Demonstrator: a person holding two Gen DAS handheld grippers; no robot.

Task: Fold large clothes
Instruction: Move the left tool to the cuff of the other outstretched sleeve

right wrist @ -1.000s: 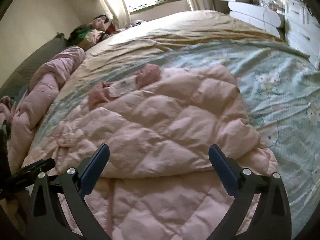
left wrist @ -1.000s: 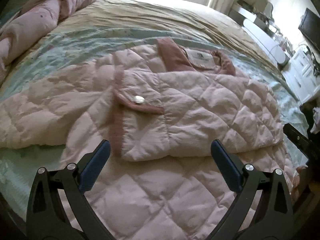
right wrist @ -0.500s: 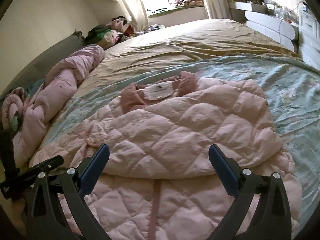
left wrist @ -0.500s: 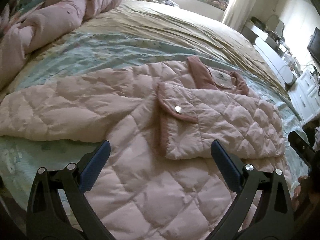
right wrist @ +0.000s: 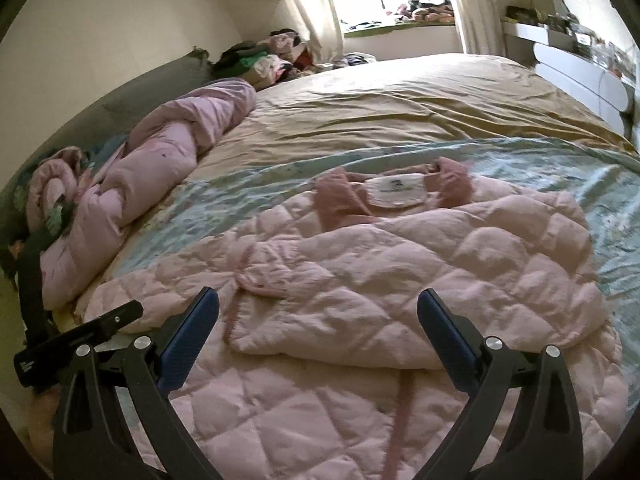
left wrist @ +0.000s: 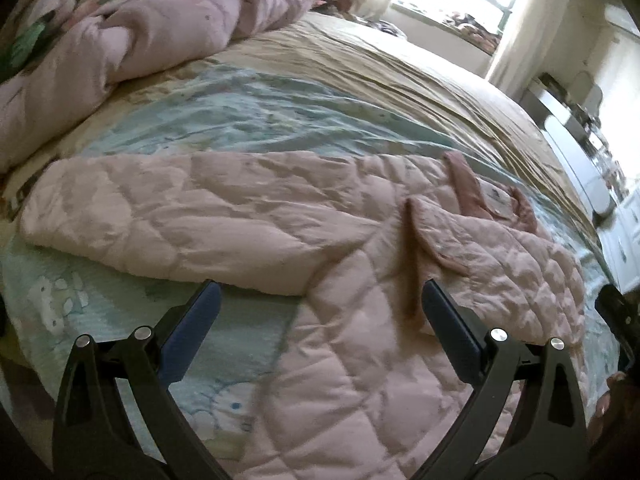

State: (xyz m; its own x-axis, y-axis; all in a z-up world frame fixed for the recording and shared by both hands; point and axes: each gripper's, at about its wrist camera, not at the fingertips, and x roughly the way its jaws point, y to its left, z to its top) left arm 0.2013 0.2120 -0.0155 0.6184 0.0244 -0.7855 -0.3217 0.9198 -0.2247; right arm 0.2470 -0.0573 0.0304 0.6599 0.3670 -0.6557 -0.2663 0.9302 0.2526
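We see a pink quilted jacket [left wrist: 360, 280] lying flat on the bed [left wrist: 240, 128], one sleeve [left wrist: 172, 216] stretched out to the left, the other folded across its chest (collar and label face up). The left gripper [left wrist: 320, 316] hangs above the jacket's lower edge, jaws wide apart and holding nothing. The right gripper [right wrist: 318, 314] hovers likewise, spread and empty. A rolled pink duvet [right wrist: 132, 188] lies beside; its far end is blurred.
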